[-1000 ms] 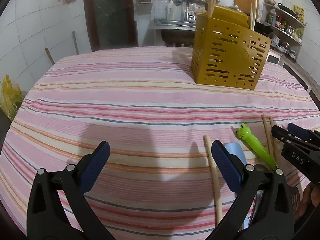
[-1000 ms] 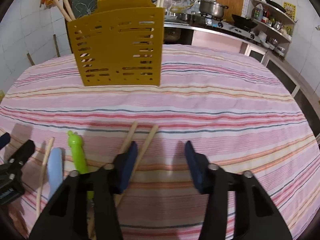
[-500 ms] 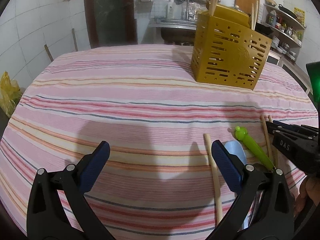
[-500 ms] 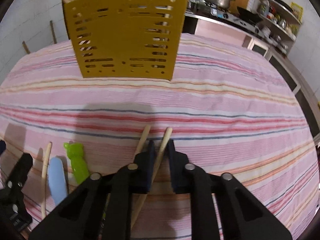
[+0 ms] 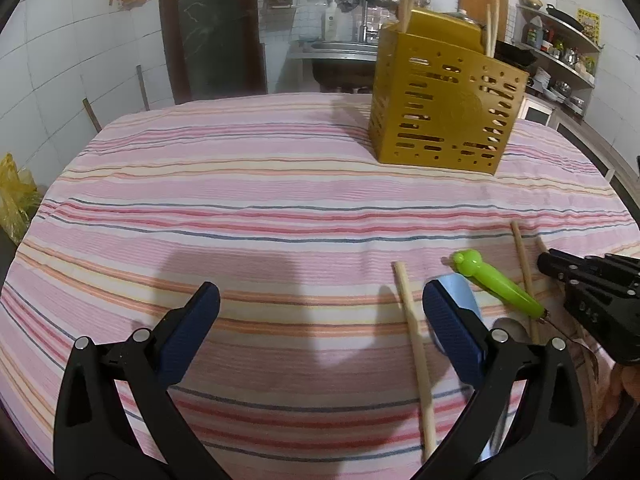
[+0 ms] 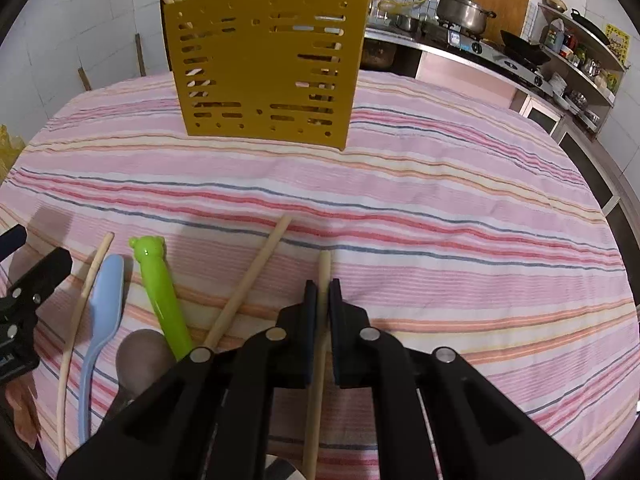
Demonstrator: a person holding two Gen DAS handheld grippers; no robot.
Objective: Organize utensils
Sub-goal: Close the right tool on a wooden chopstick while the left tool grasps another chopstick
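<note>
My right gripper [image 6: 323, 294] is shut on a wooden chopstick [image 6: 323, 268] whose tip pokes out past the pads. A second chopstick [image 6: 252, 280] lies slanted just left of it on the striped cloth. Further left lie a green frog-headed utensil [image 6: 158, 288], a light blue spoon [image 6: 105, 296] and a thin chopstick [image 6: 86, 284]. The yellow slotted utensil holder [image 6: 264, 68] stands upright at the far side with chopsticks in it. My left gripper [image 5: 320, 312] hovers open over bare cloth, with a chopstick [image 5: 412, 332] and the blue spoon [image 5: 460, 288] by its right finger.
The table [image 5: 240, 200] wears a pink striped cloth. A counter with a pot [image 6: 460, 12] and stove runs along the right wall, shelves [image 6: 580, 60] beyond it. A yellow bag [image 5: 14, 200] sits off the table's left edge. A sink and a dark door stand behind.
The right gripper's jaws have shut on one of the two chopsticks, and that chopstick now sits apart from its neighbour. The left gripper has stayed put.
</note>
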